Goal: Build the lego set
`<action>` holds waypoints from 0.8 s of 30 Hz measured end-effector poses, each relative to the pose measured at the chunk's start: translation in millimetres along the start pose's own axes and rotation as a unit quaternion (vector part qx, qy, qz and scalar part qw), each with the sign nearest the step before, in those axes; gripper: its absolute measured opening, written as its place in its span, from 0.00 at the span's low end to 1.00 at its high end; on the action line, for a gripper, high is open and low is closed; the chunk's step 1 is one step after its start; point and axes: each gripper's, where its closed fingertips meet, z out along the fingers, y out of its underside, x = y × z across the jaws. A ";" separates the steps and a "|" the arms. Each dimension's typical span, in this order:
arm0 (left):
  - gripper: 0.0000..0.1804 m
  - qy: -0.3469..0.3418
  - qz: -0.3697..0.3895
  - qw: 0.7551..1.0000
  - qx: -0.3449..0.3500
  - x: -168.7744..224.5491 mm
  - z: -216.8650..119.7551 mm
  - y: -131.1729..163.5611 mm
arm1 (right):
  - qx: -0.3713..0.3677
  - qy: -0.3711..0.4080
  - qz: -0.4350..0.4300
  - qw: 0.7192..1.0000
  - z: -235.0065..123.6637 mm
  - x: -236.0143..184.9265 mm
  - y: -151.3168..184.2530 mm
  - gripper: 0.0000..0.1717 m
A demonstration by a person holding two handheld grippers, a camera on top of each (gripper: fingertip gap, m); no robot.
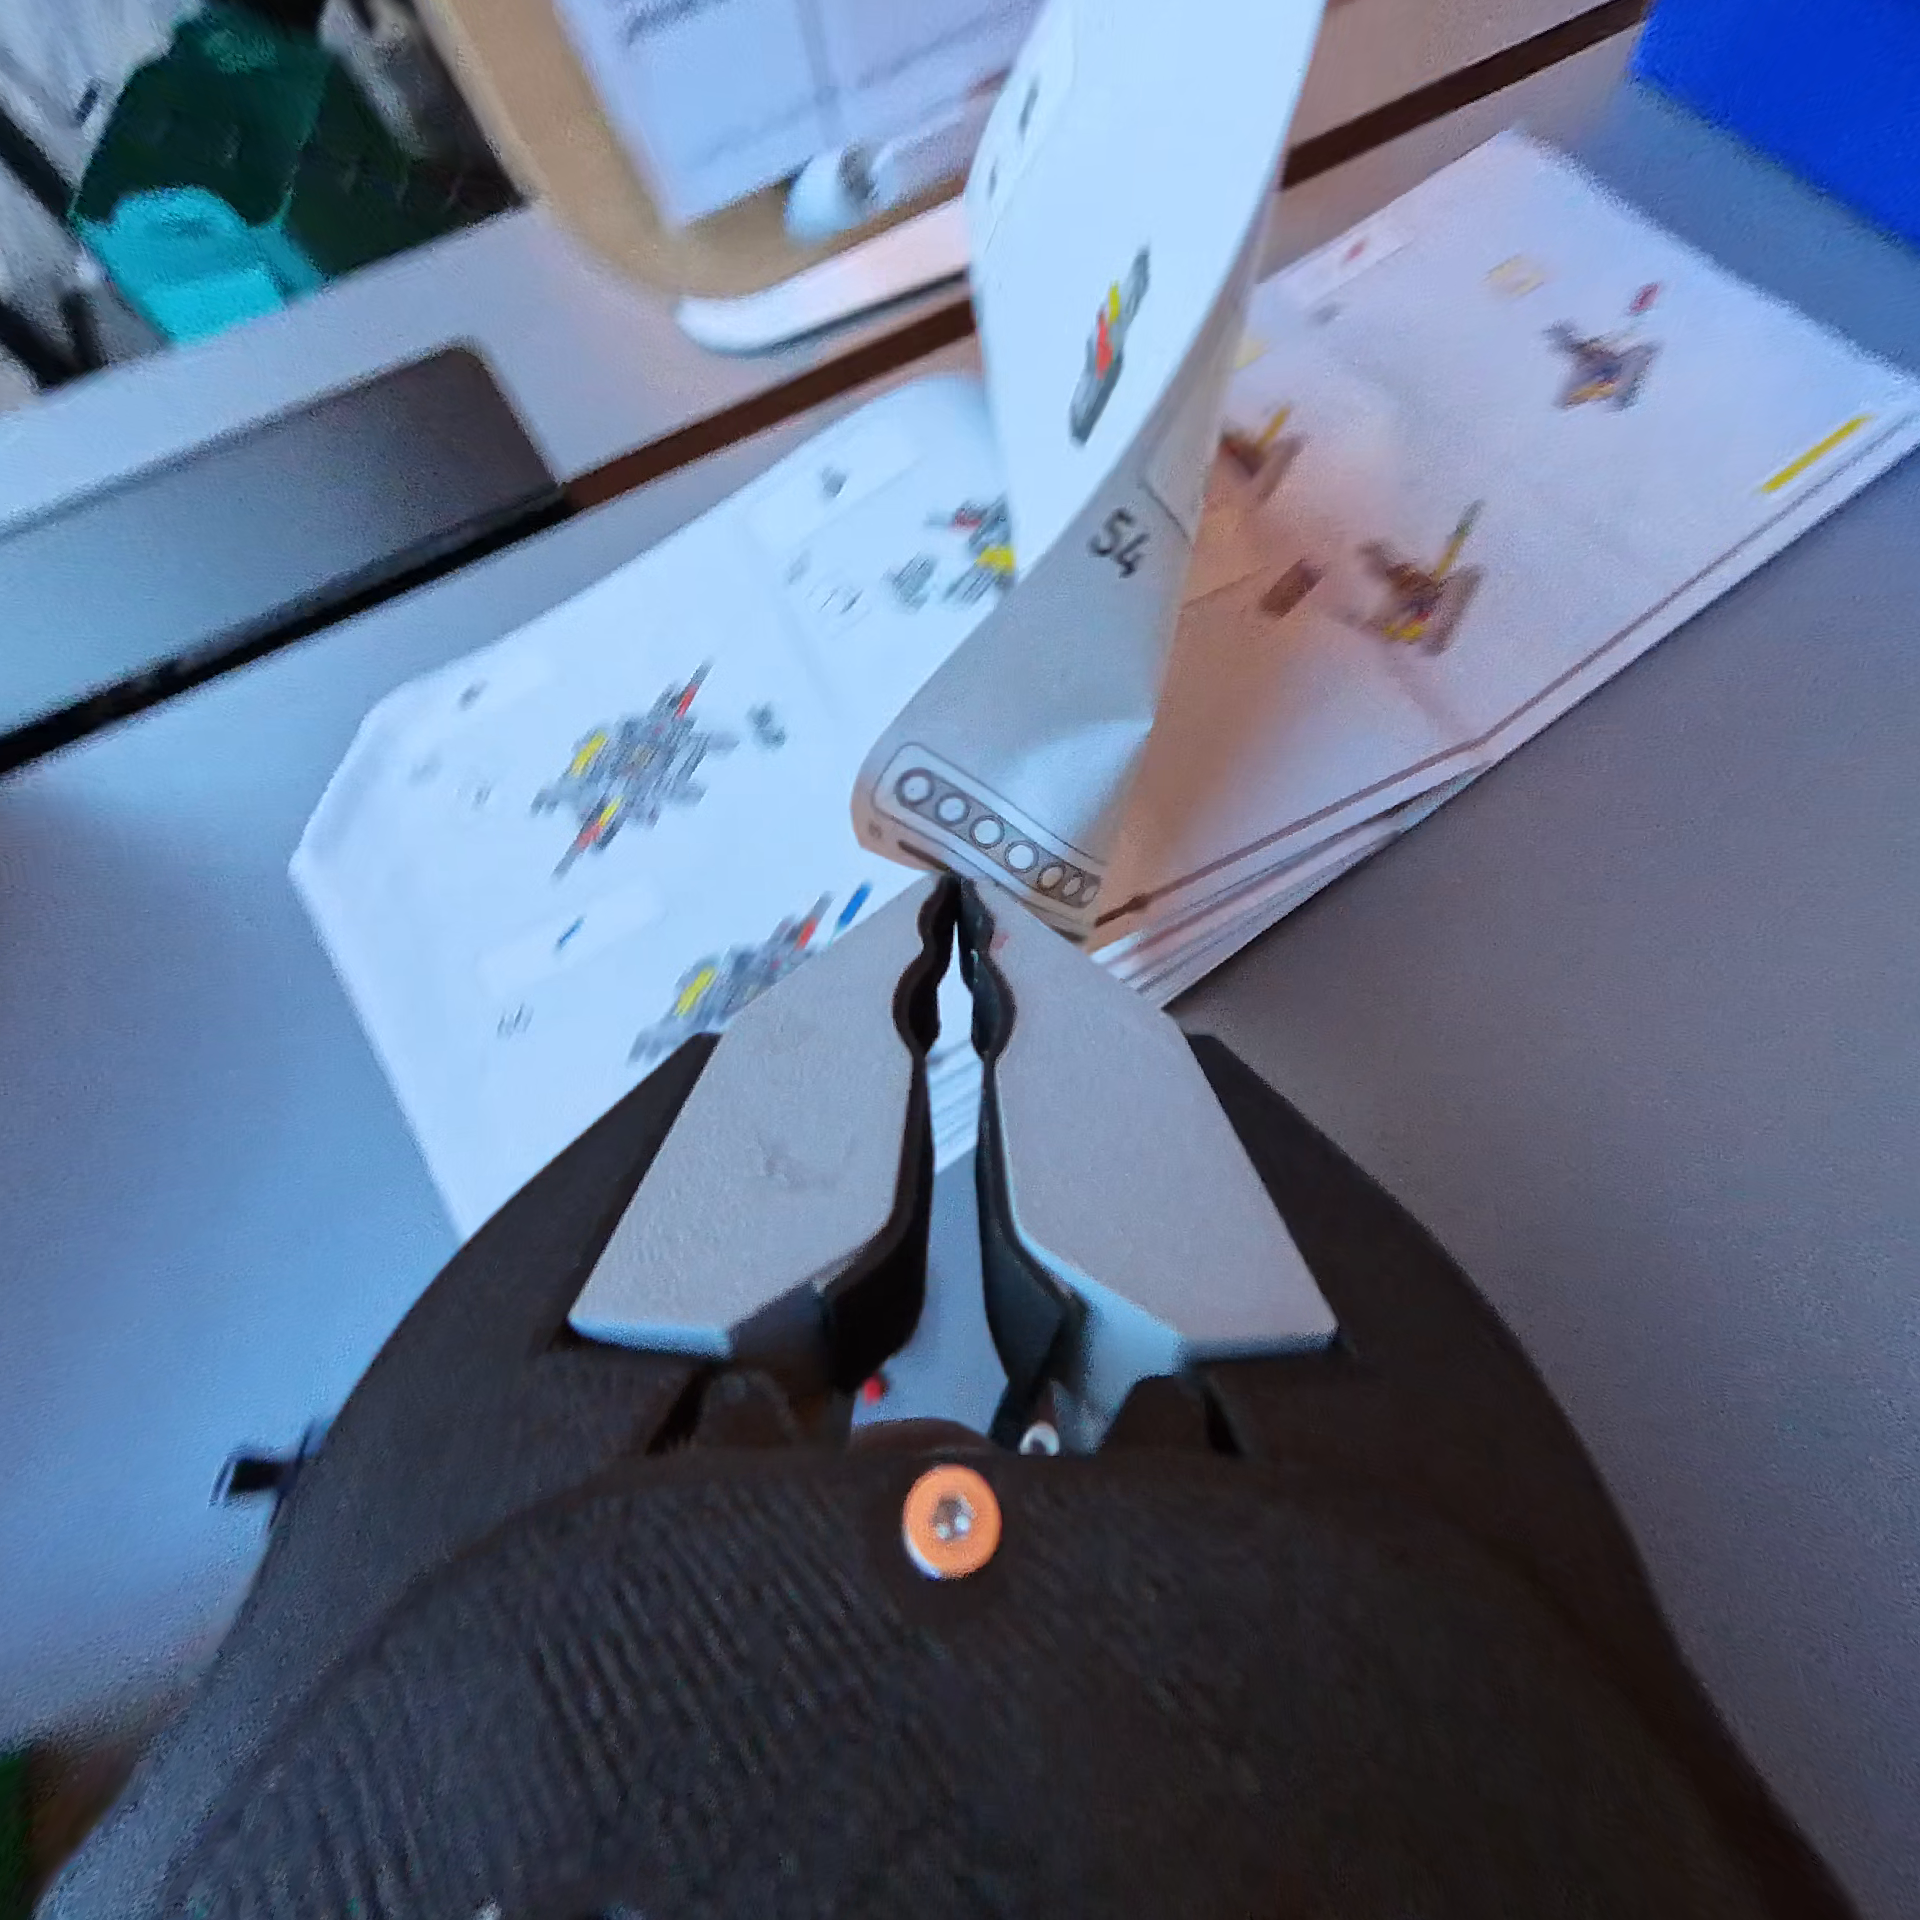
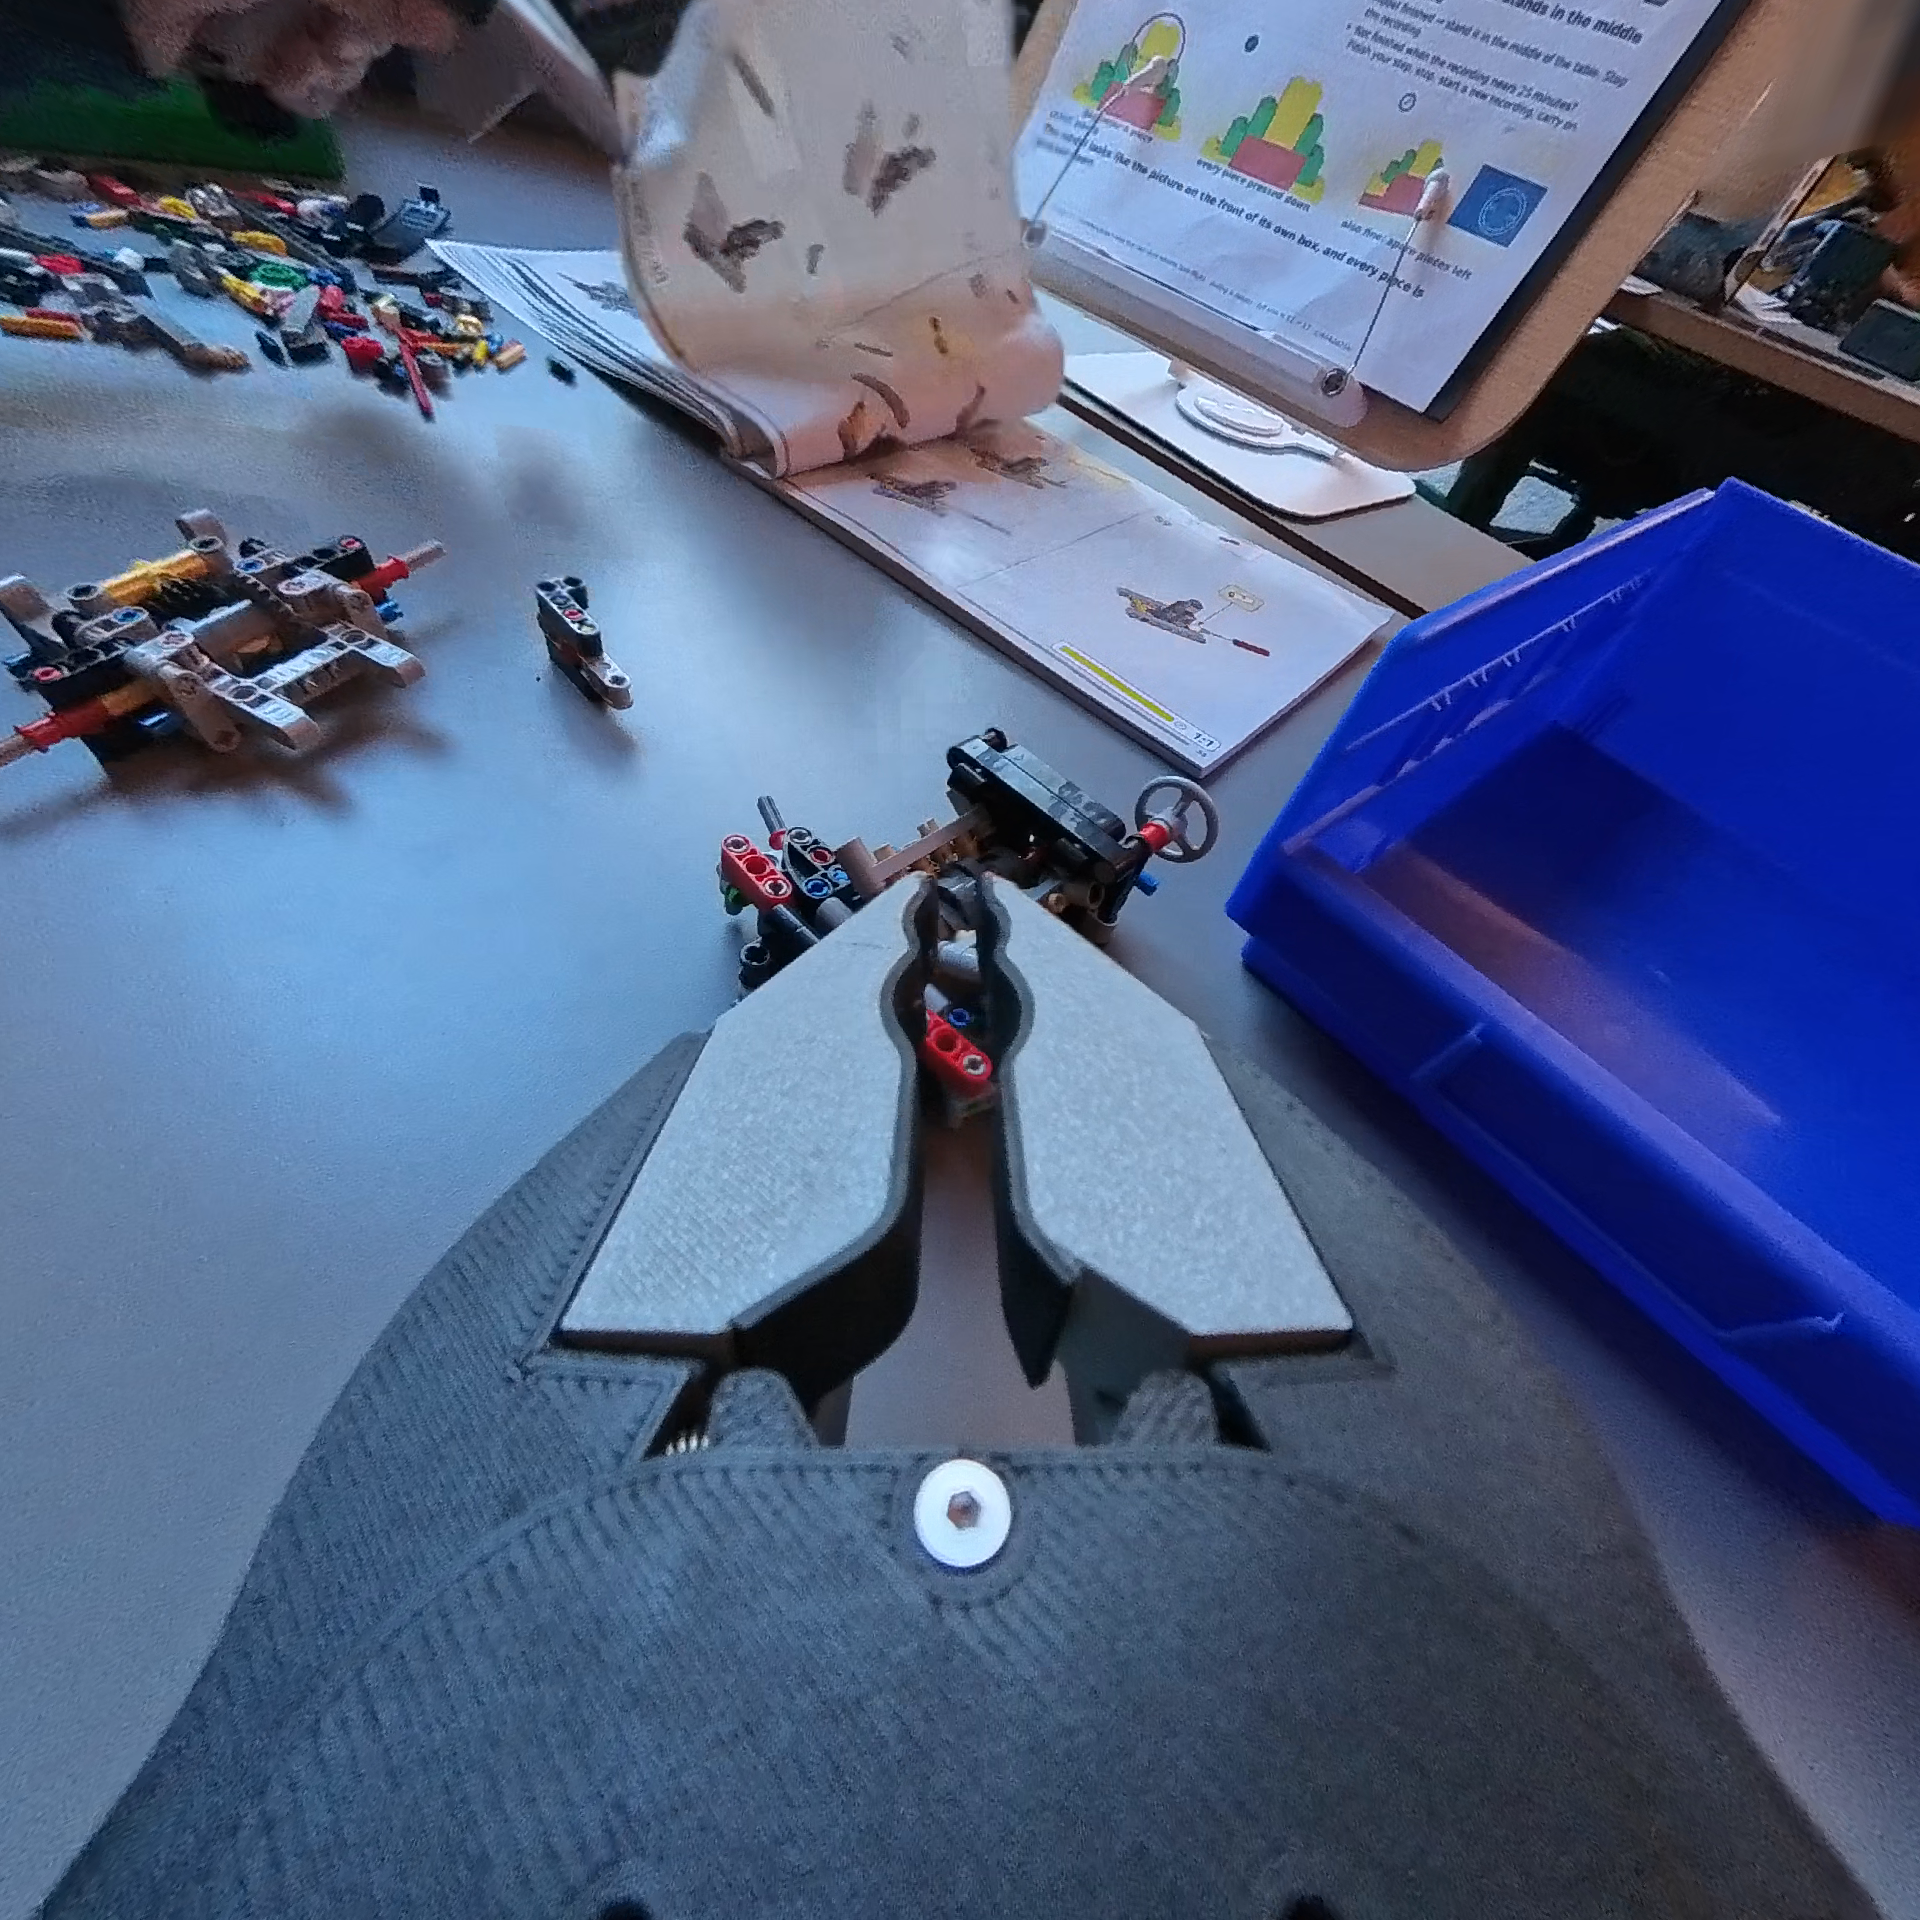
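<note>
Grey table (image 2: pixel 260 987) w/ matte top, soft blue-ish light and faint shadows across it. Behind it a light wood stand (image 2: pixel 1621 312) on a pale base, sheet clipped to it. Far right, another desk (image 2: pixel 1766 343) w/ dark clutter. Green and teal shapes (image 1: pixel 197 208) beyond table edge, blurred.

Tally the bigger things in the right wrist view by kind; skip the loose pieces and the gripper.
Built brick assemblies: 3
Open booklet: 1
Blue bin: 1
Stand with printed sheet: 1
Total: 6
</note>
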 end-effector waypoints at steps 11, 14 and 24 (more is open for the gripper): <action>0.00 -0.094 -0.117 0.987 -0.061 -81.7 -41.9 87.1 | -0.004 0.031 -0.007 0.999 -0.8 8.1 1.5 0.02; 0.00 -0.090 -0.114 0.988 -0.057 -80.0 -56.7 89.6 | -0.006 0.042 -0.012 0.999 -1.4 10.6 2.0 0.03; 0.03 0.107 0.034 0.994 0.011 93.9 -78.1 60.4 | 0.071 0.093 0.051 0.992 -15.5 25.7 -58.5 0.00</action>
